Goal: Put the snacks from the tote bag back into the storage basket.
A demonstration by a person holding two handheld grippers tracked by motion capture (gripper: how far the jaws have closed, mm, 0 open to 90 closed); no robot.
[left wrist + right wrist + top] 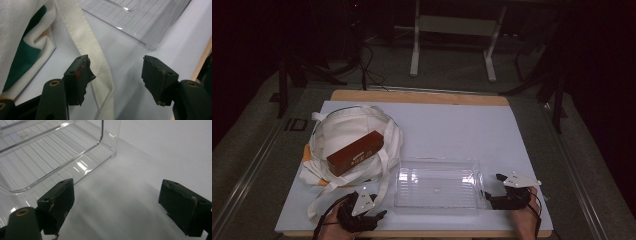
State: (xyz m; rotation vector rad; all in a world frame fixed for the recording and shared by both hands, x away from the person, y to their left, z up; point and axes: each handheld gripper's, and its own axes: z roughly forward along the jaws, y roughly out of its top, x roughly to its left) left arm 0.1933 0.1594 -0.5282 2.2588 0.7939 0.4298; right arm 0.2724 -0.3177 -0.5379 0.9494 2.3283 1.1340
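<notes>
Both claws are spread and empty: your left claw [379, 214] sits beside the bag strap [100, 65], your right claw [492, 189] beside the empty tray [437, 189]. The box [355, 153] lies untouched on the bag [337, 130].

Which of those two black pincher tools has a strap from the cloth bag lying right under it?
The left gripper: a cream strap of the tote bag runs beneath its open jaws. The right gripper has bare white table under it.

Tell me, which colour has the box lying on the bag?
Reddish-brown box with a pale label, best seen in the high view.
</notes>
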